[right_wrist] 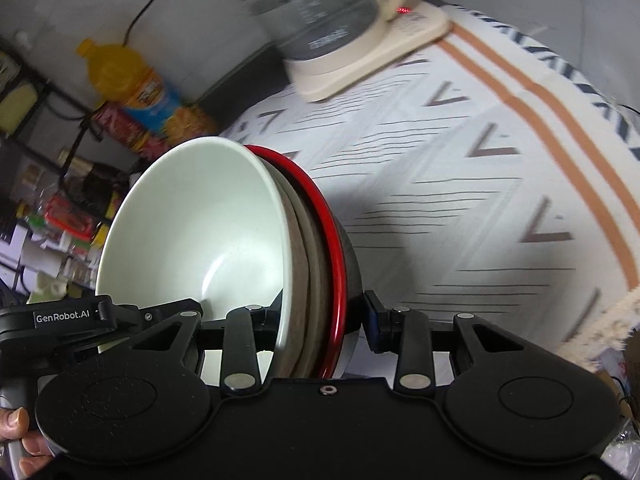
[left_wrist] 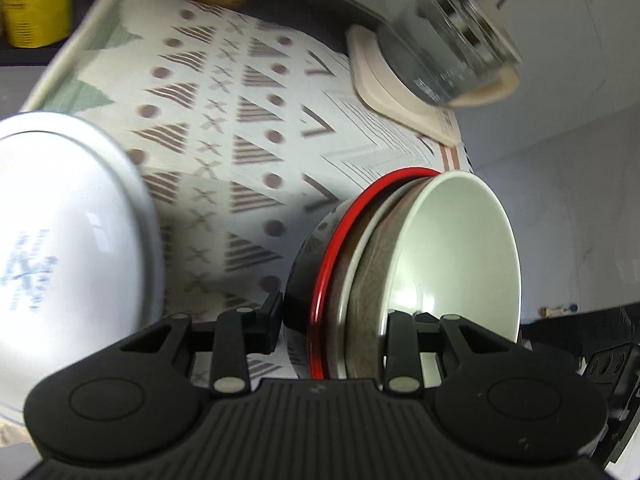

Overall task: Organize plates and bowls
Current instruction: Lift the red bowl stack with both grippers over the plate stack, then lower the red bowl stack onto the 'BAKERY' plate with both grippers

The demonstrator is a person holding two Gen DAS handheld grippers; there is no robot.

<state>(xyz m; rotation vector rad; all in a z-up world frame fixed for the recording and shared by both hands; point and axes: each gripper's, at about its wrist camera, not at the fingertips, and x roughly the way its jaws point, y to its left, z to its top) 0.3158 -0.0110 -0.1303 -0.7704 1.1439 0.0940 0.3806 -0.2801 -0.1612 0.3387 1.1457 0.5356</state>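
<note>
Red-rimmed and pale green, the nested bowl stack [left_wrist: 400,264] is pinched from both sides, left gripper [left_wrist: 332,320] and right gripper [right_wrist: 320,316] clamping opposite rims to carry it level.

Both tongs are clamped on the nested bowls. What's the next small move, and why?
Probably lower the bowl stack onto the patterned tablecloth in the bare space beside the white plate. The left tongs and right tongs grip opposite rims, and the tilted stack appears to be off the cloth.
</note>
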